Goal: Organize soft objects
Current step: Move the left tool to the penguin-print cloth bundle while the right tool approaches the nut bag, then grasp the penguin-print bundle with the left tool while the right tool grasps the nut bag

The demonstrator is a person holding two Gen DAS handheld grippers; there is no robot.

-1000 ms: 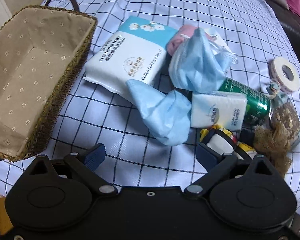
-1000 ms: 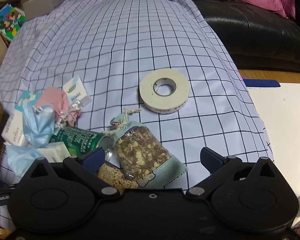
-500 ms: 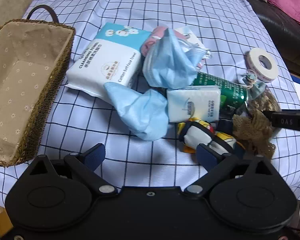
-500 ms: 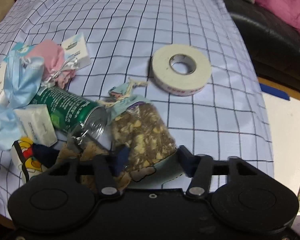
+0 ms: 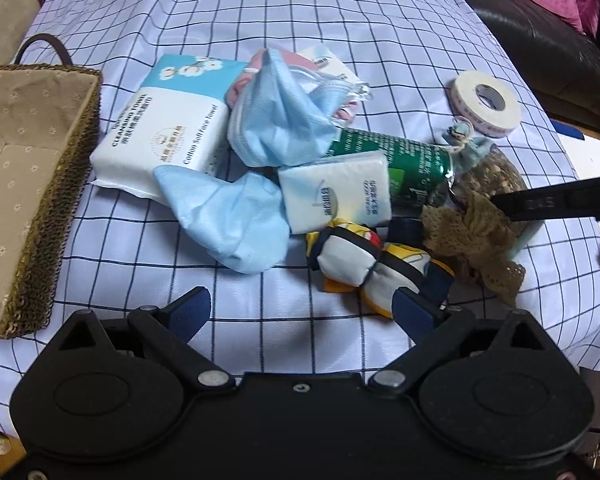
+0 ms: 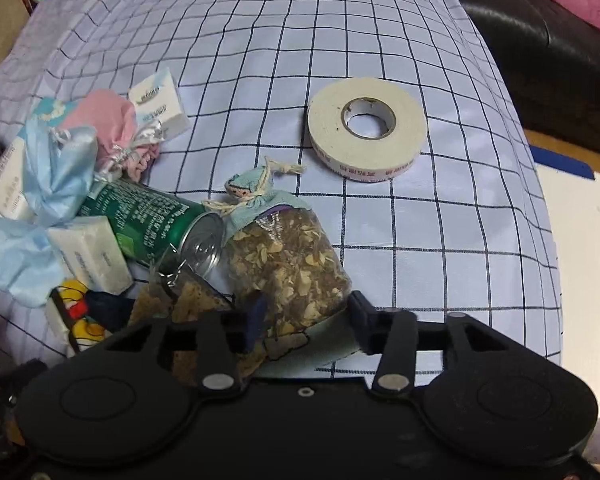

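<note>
A pile of soft things lies on the checked cloth: two blue face masks (image 5: 236,208), a white towel pack (image 5: 160,136), a small tissue pack (image 5: 336,192), a pink pouch (image 6: 108,120), a yellow and white cloth toy (image 5: 356,260), a brown lace bow (image 5: 472,232) and a sachet of dried petals (image 6: 288,256). My left gripper (image 5: 300,312) is open and empty, just short of the toy. My right gripper (image 6: 304,320) has its jaws around the bottom end of the sachet, touching both sides.
A lined wicker basket (image 5: 60,184) stands at the left, with nothing in it. A green can (image 5: 396,164) lies in the pile. A roll of white tape (image 6: 364,132) lies to the right. A black sofa (image 6: 540,40) is beyond the cloth.
My right gripper moved forward and down and narrowed its jaws onto the sachet. My left gripper shifted right, toward the toy, still open.
</note>
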